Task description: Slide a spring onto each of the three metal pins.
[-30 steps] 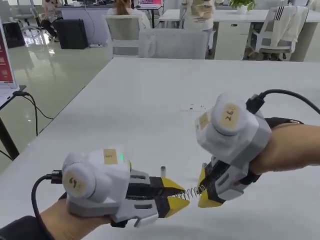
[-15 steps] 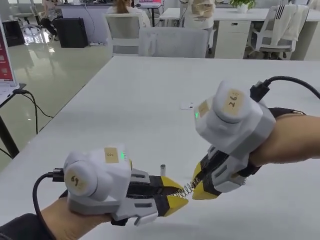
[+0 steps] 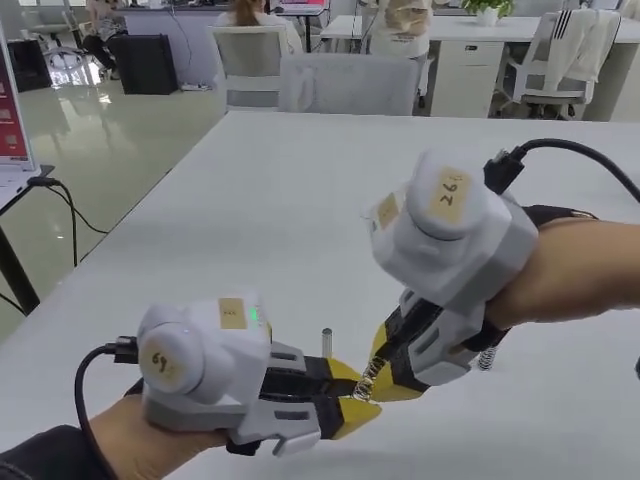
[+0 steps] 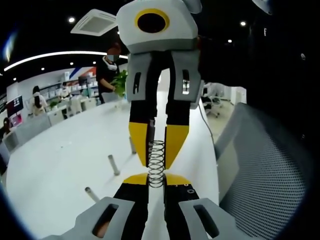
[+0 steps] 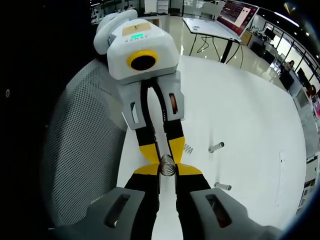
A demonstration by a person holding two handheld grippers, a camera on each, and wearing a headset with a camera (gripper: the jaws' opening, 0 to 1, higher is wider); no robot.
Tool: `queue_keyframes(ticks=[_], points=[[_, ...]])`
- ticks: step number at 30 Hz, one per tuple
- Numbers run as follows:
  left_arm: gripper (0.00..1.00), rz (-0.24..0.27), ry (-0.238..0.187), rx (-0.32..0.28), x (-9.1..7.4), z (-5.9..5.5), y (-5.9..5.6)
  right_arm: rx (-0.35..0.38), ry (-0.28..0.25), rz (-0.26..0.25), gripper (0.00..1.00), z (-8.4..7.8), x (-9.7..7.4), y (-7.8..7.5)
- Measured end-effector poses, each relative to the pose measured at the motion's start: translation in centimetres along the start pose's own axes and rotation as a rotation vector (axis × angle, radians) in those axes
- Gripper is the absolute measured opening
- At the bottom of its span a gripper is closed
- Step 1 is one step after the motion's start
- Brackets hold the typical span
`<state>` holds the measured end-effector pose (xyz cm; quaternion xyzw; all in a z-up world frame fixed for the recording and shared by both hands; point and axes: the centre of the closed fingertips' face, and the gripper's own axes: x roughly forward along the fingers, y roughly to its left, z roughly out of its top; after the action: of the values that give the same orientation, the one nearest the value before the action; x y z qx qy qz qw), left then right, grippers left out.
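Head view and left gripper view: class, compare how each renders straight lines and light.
Head view: the table edges run straight, and glare whitens the floor at upper left. Left gripper view: fisheye bends the ceiling light strip into an arc, yet the spring at centre is sharp.

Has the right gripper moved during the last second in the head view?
Yes. The right gripper has shifted left, closer to the short upright metal pin, which kept its place in the view.

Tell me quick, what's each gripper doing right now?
Left gripper: shut on one end of the spring.
Right gripper: shut on the spring's other end.
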<state>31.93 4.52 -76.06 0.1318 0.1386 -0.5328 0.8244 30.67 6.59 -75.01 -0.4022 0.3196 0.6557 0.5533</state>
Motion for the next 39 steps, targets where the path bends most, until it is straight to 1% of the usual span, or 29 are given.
queue_keyframes(ticks=[9, 11, 21, 25, 27, 35, 39], points=[[0.03, -0.009, -0.001, -0.003, 0.2, 0.0, -0.2, -0.016, 0.021, 0.011, 0.08, 0.4, 0.1, 0.2], [0.03, -0.008, -0.004, -0.007, 0.2, 0.1, -0.1, -0.017, 0.018, 0.009, 0.08, 0.5, 0.1, 0.2], [0.03, -0.012, -0.002, -0.01, 0.3, 0.0, -0.2, -0.018, 0.03, 0.01, 0.08, 0.5, 0.2, 0.2], [0.09, -0.018, 0.004, -0.015, 0.3, -0.2, -0.4, -0.017, 0.03, 0.009, 0.08, 0.5, 0.1, 0.1], [0.1, -0.017, 0.004, -0.016, 0.2, -0.2, -0.4, -0.018, 0.031, 0.007, 0.08, 0.5, 0.1, 0.0], [0.18, 0.024, -0.008, -0.051, -0.7, -0.4, 0.8, 0.001, 0.041, -0.011, 0.08, -0.5, -0.7, -0.8], [0.21, 0.043, -0.005, -0.064, -1.3, -0.7, 1.3, 0.014, 0.045, -0.024, 0.08, -1.0, -1.1, -1.2]])
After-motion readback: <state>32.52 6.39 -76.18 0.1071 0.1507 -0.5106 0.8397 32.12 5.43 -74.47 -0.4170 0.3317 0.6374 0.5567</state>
